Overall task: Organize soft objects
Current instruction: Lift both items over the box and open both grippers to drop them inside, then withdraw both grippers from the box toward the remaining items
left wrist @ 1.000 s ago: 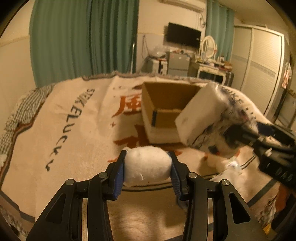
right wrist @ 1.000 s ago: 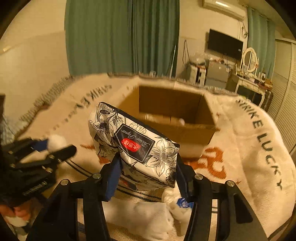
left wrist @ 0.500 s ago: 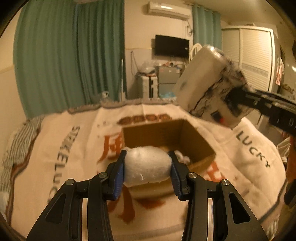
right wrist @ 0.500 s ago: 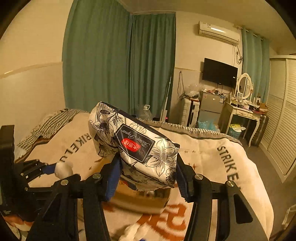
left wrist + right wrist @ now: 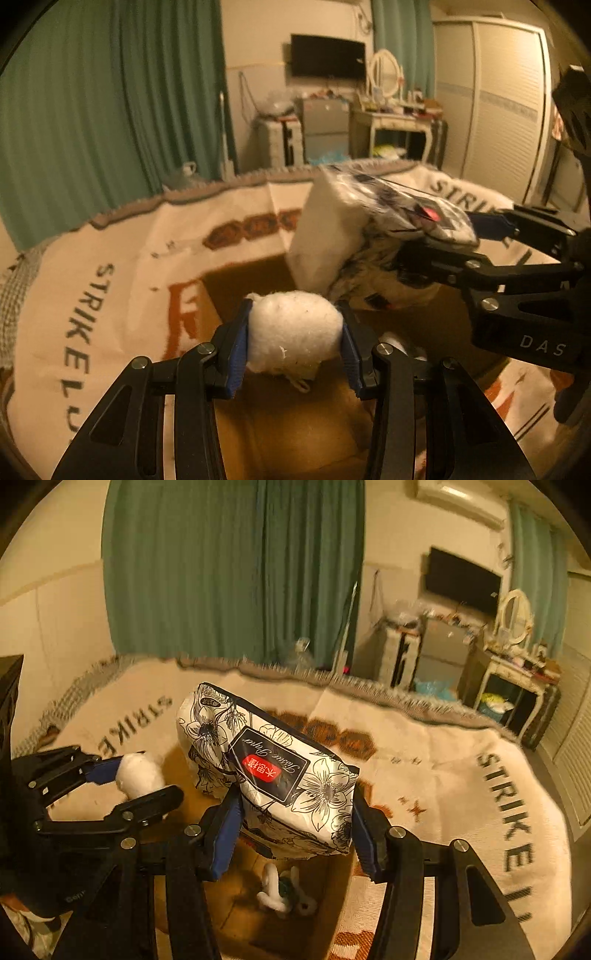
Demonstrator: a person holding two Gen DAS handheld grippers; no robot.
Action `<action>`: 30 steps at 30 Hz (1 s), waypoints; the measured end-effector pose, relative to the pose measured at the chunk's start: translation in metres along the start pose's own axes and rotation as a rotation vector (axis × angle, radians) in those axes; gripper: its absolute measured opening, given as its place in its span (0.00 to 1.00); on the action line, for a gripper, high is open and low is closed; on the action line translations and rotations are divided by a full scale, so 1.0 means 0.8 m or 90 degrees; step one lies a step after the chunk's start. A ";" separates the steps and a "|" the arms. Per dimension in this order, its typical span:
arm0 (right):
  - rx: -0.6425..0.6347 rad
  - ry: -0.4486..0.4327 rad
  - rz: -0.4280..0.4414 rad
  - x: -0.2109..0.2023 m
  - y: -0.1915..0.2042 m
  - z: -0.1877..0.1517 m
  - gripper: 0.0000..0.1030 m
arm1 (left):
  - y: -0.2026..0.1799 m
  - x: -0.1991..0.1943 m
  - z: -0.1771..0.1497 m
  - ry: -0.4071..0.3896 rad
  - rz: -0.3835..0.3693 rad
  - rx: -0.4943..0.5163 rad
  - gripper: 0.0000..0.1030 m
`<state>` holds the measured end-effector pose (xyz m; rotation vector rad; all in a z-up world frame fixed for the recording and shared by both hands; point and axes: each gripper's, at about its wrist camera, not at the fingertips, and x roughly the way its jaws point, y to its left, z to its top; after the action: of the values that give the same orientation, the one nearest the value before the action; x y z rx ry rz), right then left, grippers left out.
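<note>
The blanket [image 5: 461, 775] reads "STRIKE", the tissue pack [image 5: 273, 768] "Tissue Paper".

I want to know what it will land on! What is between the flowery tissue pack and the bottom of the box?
In the right wrist view, only a small white soft toy lies on the cardboard box floor under the tissue pack; otherwise open air.

Left gripper [image 5: 294, 341]: jaws closed partway, blue pads pressing both sides of a white cotton ball [image 5: 293, 338]; fingers point forward and slightly downward. Right gripper [image 5: 295, 821]: jaws set wider, blue pads clamped on a floral tissue pack [image 5: 273, 771], which sits tilted between them. The grippers are near each other, left gripper [image 5: 122, 794] just beside the right.
</note>
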<state>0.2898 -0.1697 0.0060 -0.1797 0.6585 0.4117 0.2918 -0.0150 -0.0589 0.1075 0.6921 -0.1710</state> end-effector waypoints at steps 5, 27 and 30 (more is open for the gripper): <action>0.012 0.014 0.028 0.028 -0.011 -0.016 0.59 | -0.010 0.015 -0.010 0.003 0.023 0.023 0.54; -0.002 -0.124 -0.065 -0.284 0.007 0.012 1.00 | -0.035 -0.290 0.023 -0.239 0.095 -0.019 0.95; -0.012 -0.143 -0.075 -0.333 0.022 0.002 1.00 | -0.039 -0.321 0.010 -0.243 0.080 -0.020 0.95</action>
<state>0.0931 -0.2366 0.1737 -0.1865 0.4217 0.3193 0.0966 -0.0157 0.1112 0.0840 0.3062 -0.0568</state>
